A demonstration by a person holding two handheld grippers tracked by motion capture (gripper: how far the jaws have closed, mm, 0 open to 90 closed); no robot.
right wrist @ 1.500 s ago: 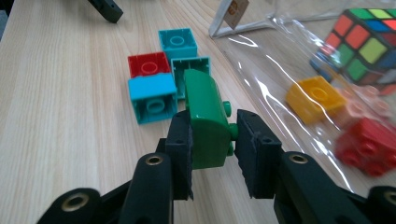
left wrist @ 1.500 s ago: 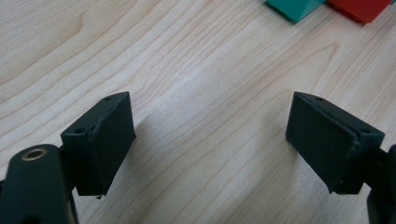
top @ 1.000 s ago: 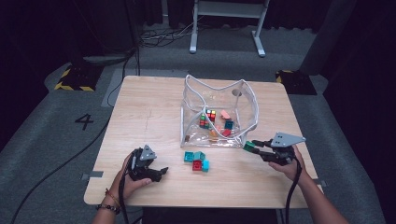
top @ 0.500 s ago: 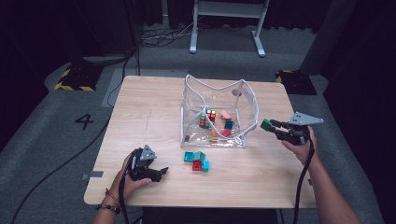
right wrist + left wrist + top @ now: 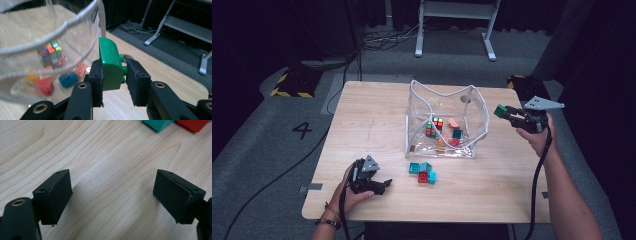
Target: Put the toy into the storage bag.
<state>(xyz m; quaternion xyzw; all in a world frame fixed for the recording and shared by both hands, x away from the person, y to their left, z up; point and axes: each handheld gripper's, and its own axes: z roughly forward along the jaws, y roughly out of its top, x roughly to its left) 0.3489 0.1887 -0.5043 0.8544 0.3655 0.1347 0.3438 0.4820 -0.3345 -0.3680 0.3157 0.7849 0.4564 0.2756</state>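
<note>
The right gripper (image 5: 507, 113) pinches a green brick (image 5: 500, 110) between its two black pads. In the right gripper view the green brick (image 5: 110, 63) stands on edge, its flat back against one pad and its studs toward the other, with its rounded top sticking up past the jaws. The gripper is held in the air just beside the right wall of the clear plastic bag (image 5: 479, 107), close to the bag's white rim (image 5: 53, 31) and level with it.

Inside the bag lie a small puzzle cube (image 5: 434, 126), a blue brick (image 5: 457, 133), a red brick (image 5: 454, 142) and a pale orange brick (image 5: 453, 122).

In front of the bag, on the wooden table (image 5: 372, 120), sits a small cluster of loose bricks: two teal ones (image 5: 419, 167), a red one (image 5: 423, 176) and a light blue one (image 5: 432, 177).

The left gripper (image 5: 382, 185) rests on the table to the left of that cluster, well apart from the bag. Its jaws are spread wide, with bare wood between them.
</note>
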